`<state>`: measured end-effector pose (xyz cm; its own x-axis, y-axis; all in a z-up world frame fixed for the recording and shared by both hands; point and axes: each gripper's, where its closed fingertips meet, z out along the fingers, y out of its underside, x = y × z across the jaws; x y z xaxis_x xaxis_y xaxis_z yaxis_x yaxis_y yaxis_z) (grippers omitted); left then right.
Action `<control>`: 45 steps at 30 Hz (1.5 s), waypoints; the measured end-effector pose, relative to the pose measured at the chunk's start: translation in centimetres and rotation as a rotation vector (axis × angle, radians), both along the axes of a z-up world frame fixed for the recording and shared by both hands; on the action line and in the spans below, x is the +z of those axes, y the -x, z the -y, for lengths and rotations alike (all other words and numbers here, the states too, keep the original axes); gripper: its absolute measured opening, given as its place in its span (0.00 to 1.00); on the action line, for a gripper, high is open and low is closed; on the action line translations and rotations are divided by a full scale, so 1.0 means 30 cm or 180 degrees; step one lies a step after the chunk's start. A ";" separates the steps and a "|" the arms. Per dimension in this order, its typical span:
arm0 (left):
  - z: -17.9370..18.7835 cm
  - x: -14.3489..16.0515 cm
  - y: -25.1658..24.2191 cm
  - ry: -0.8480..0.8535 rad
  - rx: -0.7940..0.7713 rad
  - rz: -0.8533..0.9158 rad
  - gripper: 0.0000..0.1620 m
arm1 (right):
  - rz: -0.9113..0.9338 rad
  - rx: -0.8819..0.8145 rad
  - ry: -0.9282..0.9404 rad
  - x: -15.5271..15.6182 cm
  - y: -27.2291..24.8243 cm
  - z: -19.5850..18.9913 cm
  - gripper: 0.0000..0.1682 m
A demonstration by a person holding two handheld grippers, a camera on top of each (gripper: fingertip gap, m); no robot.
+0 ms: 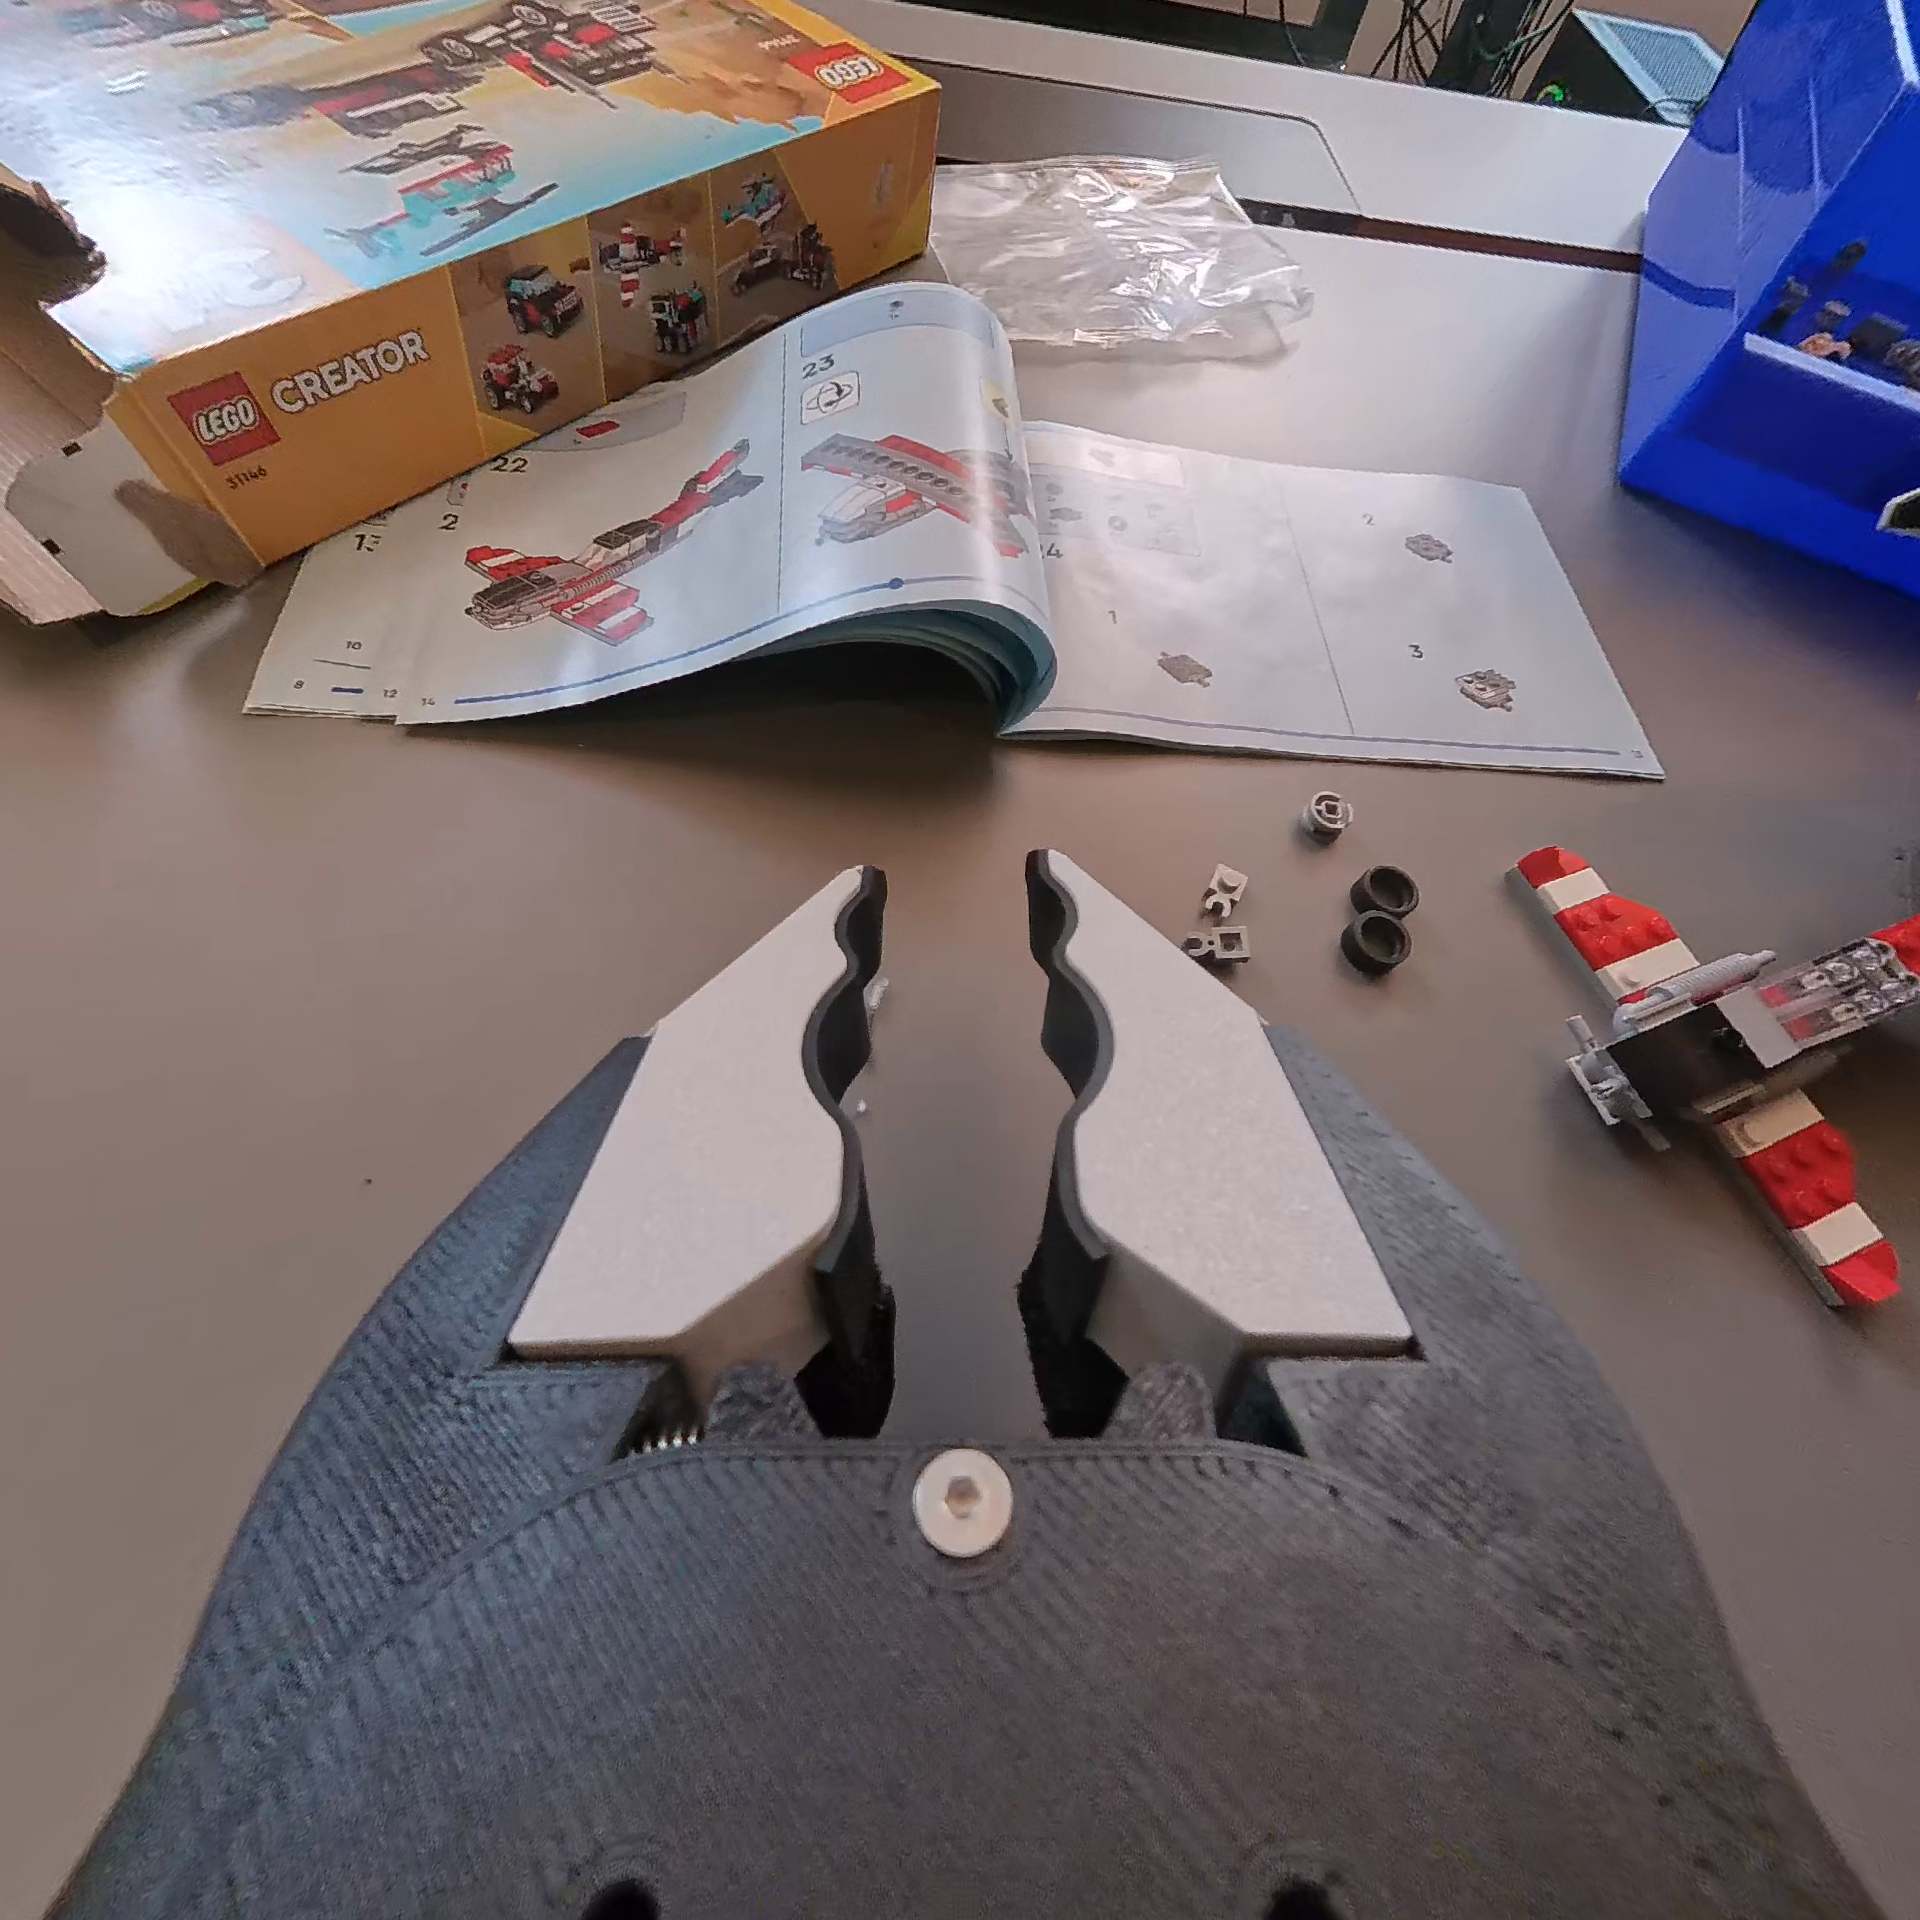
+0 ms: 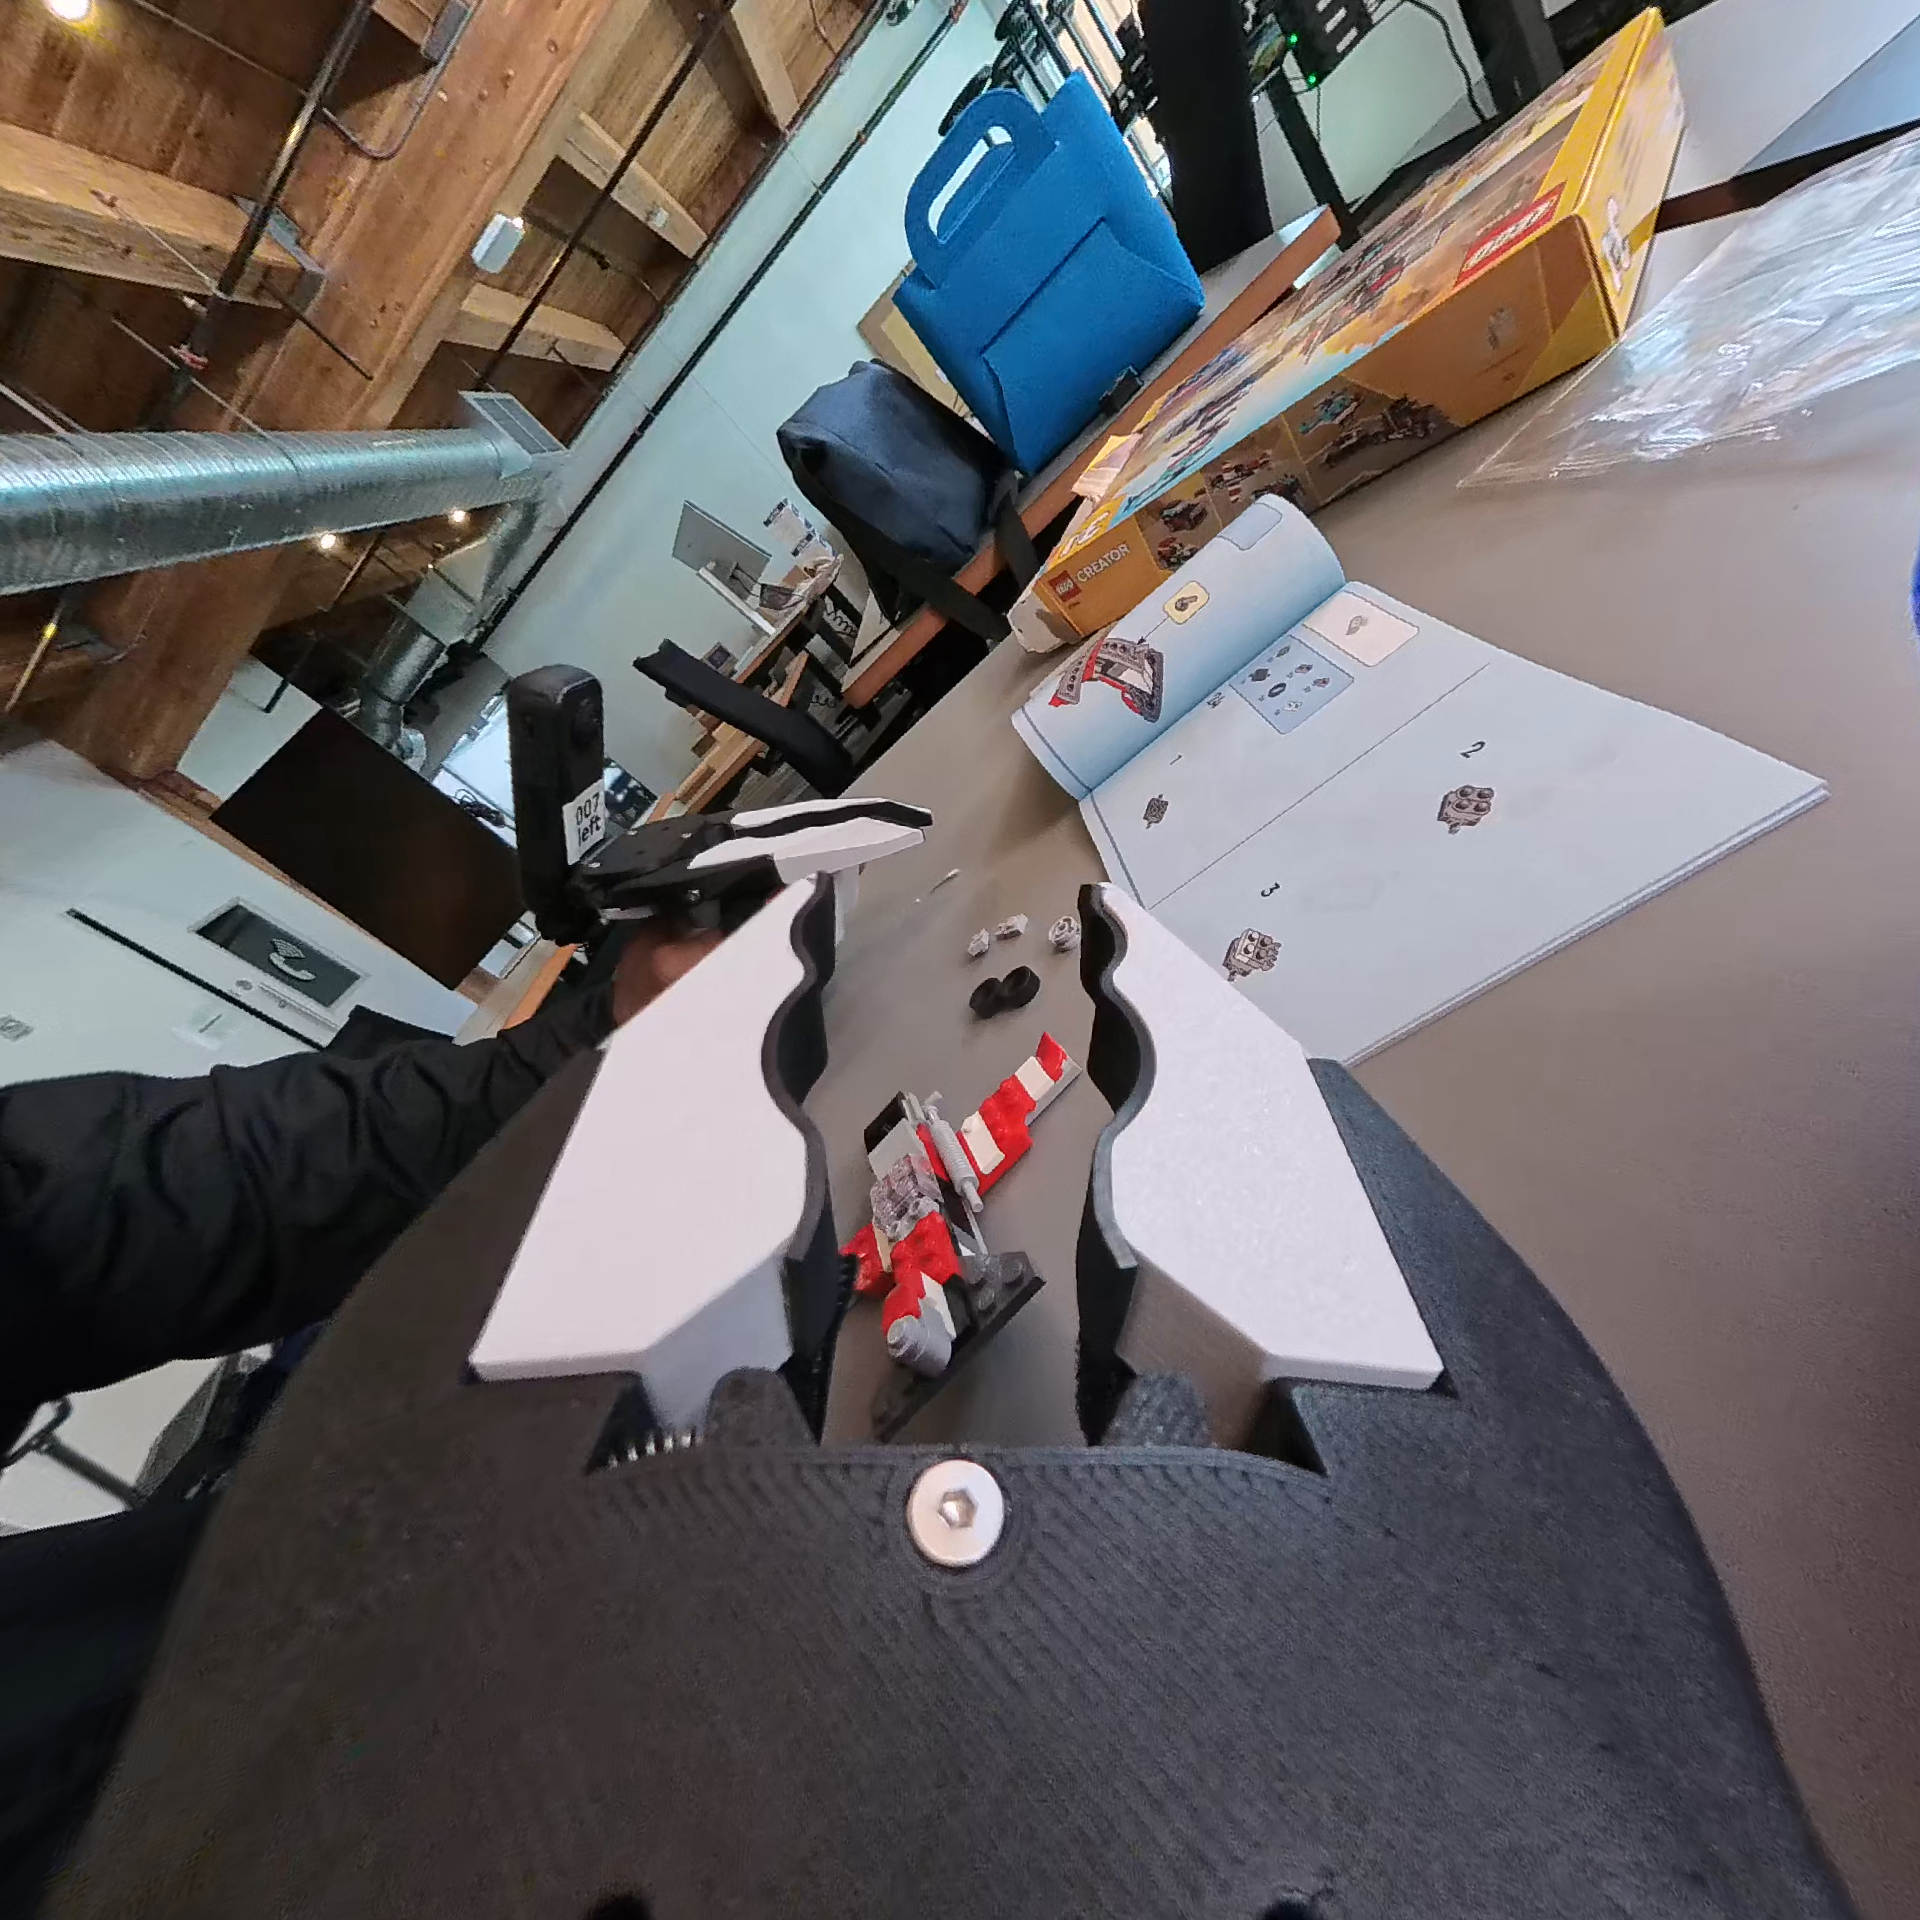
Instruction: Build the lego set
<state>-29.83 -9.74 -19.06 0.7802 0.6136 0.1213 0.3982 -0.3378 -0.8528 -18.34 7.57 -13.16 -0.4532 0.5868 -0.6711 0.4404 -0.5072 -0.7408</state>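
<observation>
Both tools, left [image 1: 954,883] and right [image 2: 956,914], gape empty; the light, brittle plane [image 2: 940,1216] lies on the bench [image 1: 312,1039]; grip its stiff fuselage, not wings.

A blue bag [image 2: 1049,281] beside a dark backpack [image 2: 894,488], office chair [image 2: 769,717] nearby.

Open tabletop ahead of you, clutter ringed around it.

In the left wrist view the grey table [image 1: 520,935] lies bare at mid-left and straight ahead of your left gripper [image 1: 956,883]. The open instruction booklet [image 1: 1299,623] and yellow box [image 1: 364,312] block the upper frame, a blue bin [image 1: 1766,260] the upper right. Small grey pieces [image 1: 1221,920] and two black tyres [image 1: 1380,920] sit just right of centre, the red-and-white plane model [image 1: 1714,1039] at the right edge.
</observation>
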 end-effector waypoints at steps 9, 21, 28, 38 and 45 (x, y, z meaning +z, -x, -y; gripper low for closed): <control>-0.003 -0.007 0.001 0.0018 0.0010 0.0046 0.18 | 0.0020 -0.0007 0.0034 -0.002 0.005 -0.005 0.28; -0.773 0.652 -0.316 -0.0337 -0.1985 -0.0879 0.26 | 0.0029 0.0070 -0.0168 -0.018 -0.005 0.025 0.28; -1.326 0.724 -0.697 0.0451 -0.3690 -0.1336 0.29 | 0.0034 0.0123 -0.0147 -0.018 -0.010 0.030 0.28; -1.585 0.573 -0.953 0.0703 -0.4541 -0.1104 0.29 | 0.0139 0.0243 0.0034 -0.021 -0.009 0.030 0.29; -1.595 0.559 -0.993 0.0708 -0.4569 -0.0960 0.29 | 0.0142 0.0235 0.0113 -0.016 -0.009 0.021 0.29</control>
